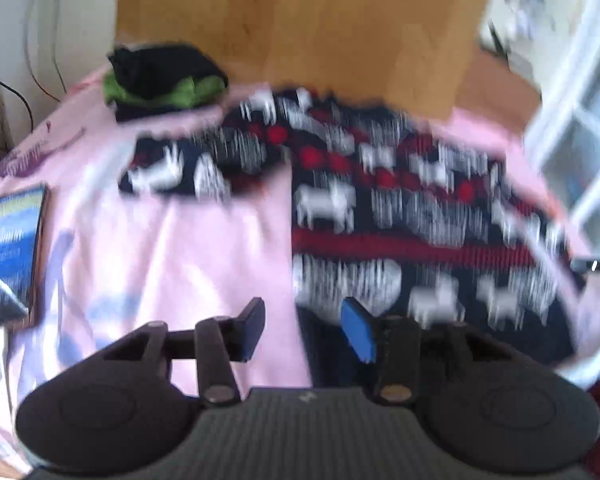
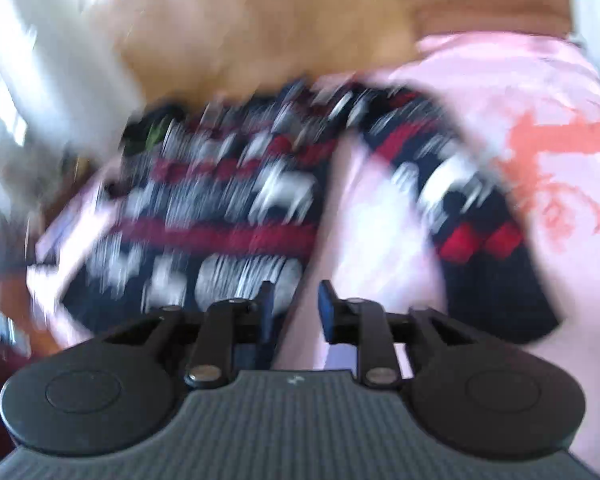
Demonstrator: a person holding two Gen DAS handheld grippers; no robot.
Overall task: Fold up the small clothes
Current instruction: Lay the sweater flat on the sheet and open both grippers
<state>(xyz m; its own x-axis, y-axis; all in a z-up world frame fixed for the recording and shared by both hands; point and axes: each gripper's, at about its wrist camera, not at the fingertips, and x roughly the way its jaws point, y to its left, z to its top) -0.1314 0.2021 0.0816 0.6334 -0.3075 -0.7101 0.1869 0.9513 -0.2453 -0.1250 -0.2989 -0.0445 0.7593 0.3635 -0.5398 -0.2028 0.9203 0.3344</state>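
A small navy sweater point(image 1: 400, 216) with white animals and red bands lies spread on a pink cloth point(image 1: 172, 248), one sleeve stretched to the left. My left gripper point(image 1: 304, 330) is open and empty, just above the sweater's near left hem corner. In the right wrist view the same sweater point(image 2: 220, 216) lies ahead to the left, with its other sleeve point(image 2: 472, 216) running down the right. My right gripper point(image 2: 294, 312) is open and empty over the pink cloth point(image 2: 380, 248) between body and sleeve. Both views are blurred.
A folded black and green pile point(image 1: 164, 80) sits at the far left of the pink cloth. A phone point(image 1: 14, 248) with a lit screen lies at the left edge. A wooden panel point(image 1: 300, 20) stands behind. A white window frame point(image 1: 580, 100) is at the right.
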